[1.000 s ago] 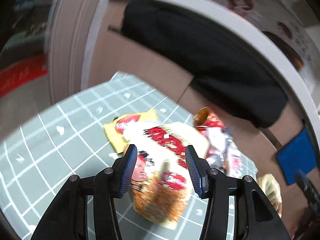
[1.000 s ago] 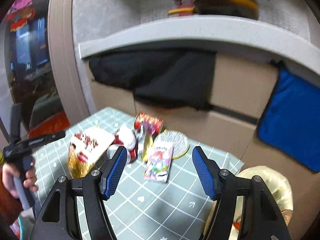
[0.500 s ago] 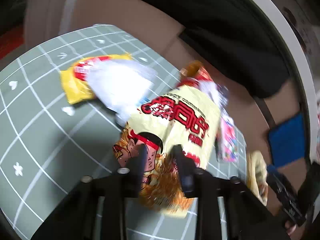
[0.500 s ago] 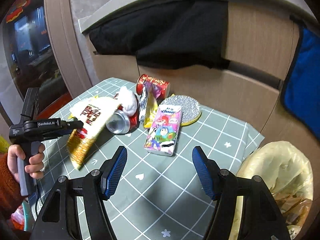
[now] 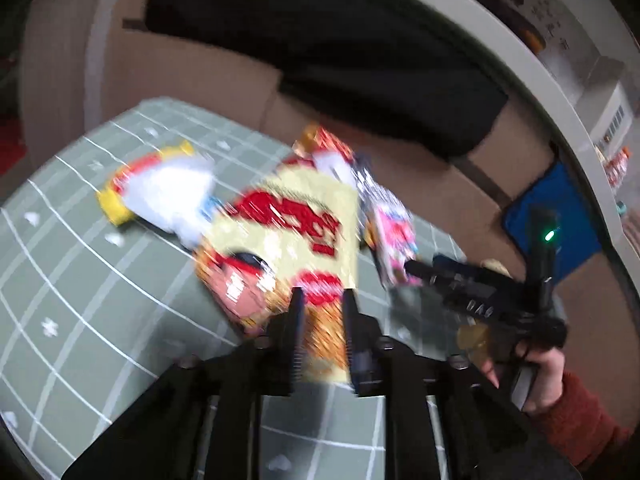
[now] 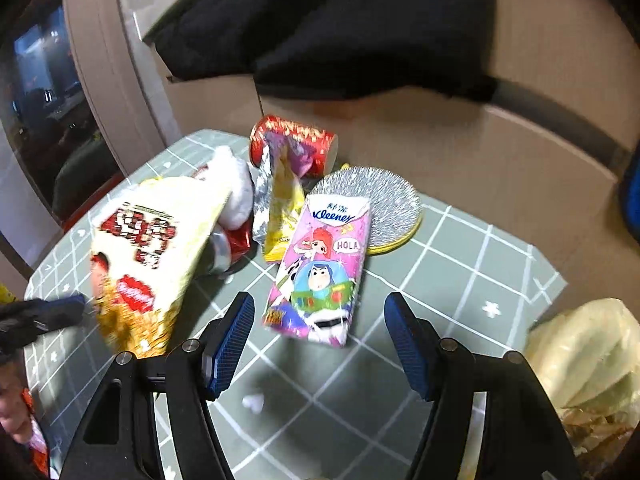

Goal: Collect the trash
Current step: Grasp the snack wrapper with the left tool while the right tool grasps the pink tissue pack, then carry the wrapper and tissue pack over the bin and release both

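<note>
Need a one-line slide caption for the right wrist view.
Open right gripper hovers before pink Kleenex tissue pack on green grid tablecloth; left gripper lifts yellow snack bag.

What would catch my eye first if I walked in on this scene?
Probably the big yellow snack bag, lifted off the green checked tablecloth in the left tool, whose jaws have just been moving. Next, the bright cartoon tissue pack lying just ahead of the open right tool.

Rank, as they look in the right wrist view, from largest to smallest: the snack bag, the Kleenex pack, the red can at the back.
1. snack bag, though it is lifted nearer the camera.
2. Kleenex pack, looking only slightly smaller.
3. red can, smallest but farthest, so unsure.
</note>
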`<control>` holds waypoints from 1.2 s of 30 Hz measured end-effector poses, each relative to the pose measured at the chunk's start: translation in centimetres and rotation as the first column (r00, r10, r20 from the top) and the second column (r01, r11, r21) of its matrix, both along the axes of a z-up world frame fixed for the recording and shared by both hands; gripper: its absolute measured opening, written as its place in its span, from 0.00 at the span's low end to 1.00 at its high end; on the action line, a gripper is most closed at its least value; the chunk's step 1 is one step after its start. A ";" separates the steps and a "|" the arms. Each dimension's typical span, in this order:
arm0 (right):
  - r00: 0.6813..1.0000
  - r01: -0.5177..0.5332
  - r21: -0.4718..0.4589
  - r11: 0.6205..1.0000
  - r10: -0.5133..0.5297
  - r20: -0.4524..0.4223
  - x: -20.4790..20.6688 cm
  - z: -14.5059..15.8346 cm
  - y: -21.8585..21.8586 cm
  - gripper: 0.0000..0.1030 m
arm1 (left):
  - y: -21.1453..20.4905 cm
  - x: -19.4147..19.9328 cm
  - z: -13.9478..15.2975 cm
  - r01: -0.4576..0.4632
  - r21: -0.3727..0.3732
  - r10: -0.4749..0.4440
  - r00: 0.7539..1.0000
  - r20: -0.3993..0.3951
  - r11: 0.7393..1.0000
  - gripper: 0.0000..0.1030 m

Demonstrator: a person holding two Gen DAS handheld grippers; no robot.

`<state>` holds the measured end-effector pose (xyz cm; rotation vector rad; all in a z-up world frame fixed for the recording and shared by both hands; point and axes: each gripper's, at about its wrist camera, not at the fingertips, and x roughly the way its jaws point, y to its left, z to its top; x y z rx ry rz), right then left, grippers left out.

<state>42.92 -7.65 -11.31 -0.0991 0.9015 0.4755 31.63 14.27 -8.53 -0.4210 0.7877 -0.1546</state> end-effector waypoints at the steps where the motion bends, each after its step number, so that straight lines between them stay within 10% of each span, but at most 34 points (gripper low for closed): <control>1: 1.000 -0.003 0.000 1.000 0.003 -0.017 0.6 -0.6 0.4 0.63 | 0.6 0.0 0.1 -0.022 -0.001 0.022 1.000 0.008 1.000 0.36; 8: 0.995 -0.037 0.043 0.998 0.041 -0.094 1.1 -2.2 0.4 0.41 | 4.8 1.0 -2.7 -0.163 -0.106 0.156 0.985 -0.070 0.981 0.45; 18: 0.992 0.023 0.011 1.000 -0.022 -0.122 -5.2 -1.8 -4.6 0.41 | 4.4 5.1 -5.7 -0.142 -0.258 0.104 0.982 -0.155 0.956 0.49; 25: 0.994 0.008 0.017 1.000 -0.006 -0.108 -7.7 -1.9 -5.6 0.47 | -0.5 5.7 -2.7 -0.054 -0.117 0.044 0.996 -0.082 0.992 0.14; 36: 0.997 0.040 0.056 0.998 -0.036 -0.062 -7.3 -0.9 -5.7 0.57 | -5.1 1.0 2.7 -0.010 0.132 0.004 0.999 0.045 0.991 0.09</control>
